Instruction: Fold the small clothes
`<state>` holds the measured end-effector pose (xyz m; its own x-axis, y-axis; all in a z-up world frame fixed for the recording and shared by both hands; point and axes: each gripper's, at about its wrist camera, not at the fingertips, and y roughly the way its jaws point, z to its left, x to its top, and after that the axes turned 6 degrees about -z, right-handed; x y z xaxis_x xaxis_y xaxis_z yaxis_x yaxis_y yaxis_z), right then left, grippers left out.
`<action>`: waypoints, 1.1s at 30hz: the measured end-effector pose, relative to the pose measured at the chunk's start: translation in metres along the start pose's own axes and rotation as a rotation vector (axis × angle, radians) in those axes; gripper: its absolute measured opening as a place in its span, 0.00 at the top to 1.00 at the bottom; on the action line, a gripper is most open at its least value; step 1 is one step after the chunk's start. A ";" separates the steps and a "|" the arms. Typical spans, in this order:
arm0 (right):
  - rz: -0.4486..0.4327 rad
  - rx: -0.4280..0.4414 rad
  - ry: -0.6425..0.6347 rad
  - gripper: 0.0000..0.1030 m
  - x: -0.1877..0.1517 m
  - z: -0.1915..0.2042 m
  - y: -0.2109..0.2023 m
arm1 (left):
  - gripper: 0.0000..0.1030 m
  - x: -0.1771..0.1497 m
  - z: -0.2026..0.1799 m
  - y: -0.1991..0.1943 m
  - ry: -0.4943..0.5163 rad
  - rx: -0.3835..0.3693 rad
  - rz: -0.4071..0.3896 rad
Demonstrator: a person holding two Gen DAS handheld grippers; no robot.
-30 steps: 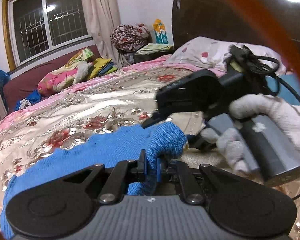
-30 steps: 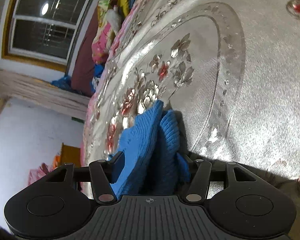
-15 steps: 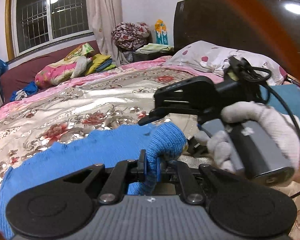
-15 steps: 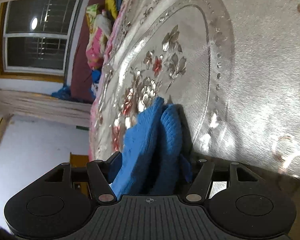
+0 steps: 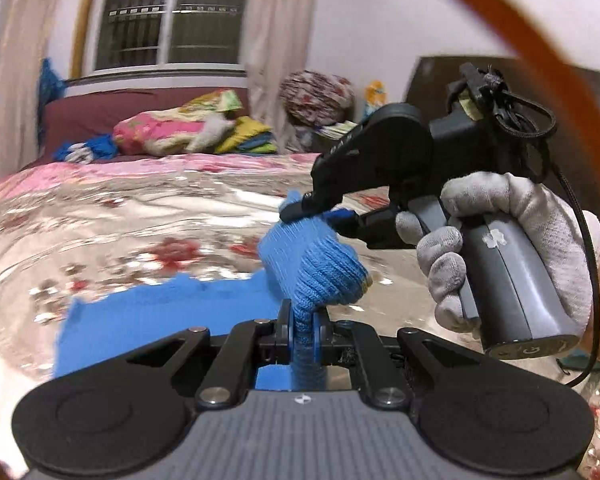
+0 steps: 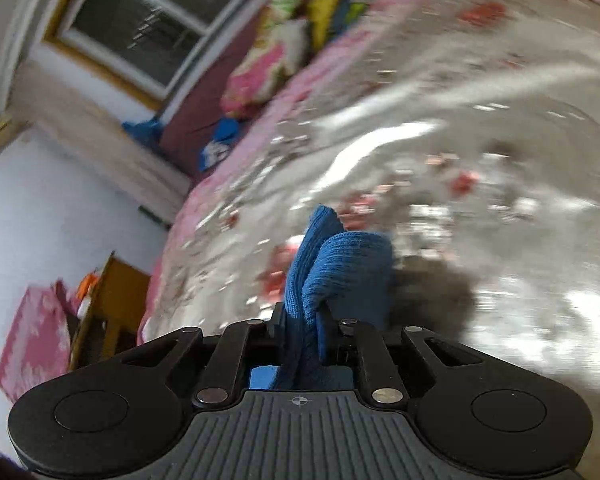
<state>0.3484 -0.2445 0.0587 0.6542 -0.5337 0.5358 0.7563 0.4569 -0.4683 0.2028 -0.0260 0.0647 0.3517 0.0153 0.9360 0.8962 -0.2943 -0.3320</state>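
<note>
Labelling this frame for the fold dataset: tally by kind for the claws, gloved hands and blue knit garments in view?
Claws: 2, left claw and right claw, each with blue knit between its fingers, the right one closing.
Gloved hands: 1, white-gloved hand on the right claw's handle.
Blue knit garments: 1, blue knit garment over the floral bedspread.
Total: 4
</note>
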 end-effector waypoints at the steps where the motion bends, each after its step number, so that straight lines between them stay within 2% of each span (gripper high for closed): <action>1: 0.008 0.012 -0.026 0.86 -0.005 0.016 0.007 | 0.84 0.000 0.010 -0.004 -0.014 0.013 -0.002; 5: 0.048 0.034 -0.104 0.86 -0.026 0.062 0.031 | 0.84 -0.007 0.044 -0.018 -0.064 0.056 0.011; 14: 0.153 0.022 -0.251 0.86 -0.091 0.123 0.085 | 0.84 -0.028 0.102 -0.035 -0.150 0.128 0.059; 19: 0.206 0.003 -0.310 0.86 -0.126 0.141 0.106 | 0.84 -0.037 0.120 -0.040 -0.168 0.142 0.073; 28: 0.264 -0.054 -0.401 0.84 -0.162 0.157 0.139 | 0.83 -0.052 0.145 -0.049 -0.225 0.129 0.120; 33: 0.347 -0.002 -0.376 0.82 -0.172 0.160 0.150 | 0.83 -0.049 0.152 -0.066 -0.222 0.147 0.111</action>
<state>0.3498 0.0295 0.0090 0.8238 -0.0580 0.5639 0.4944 0.5600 -0.6648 0.1675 0.1378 0.0225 0.4859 0.2046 0.8497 0.8728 -0.1643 -0.4595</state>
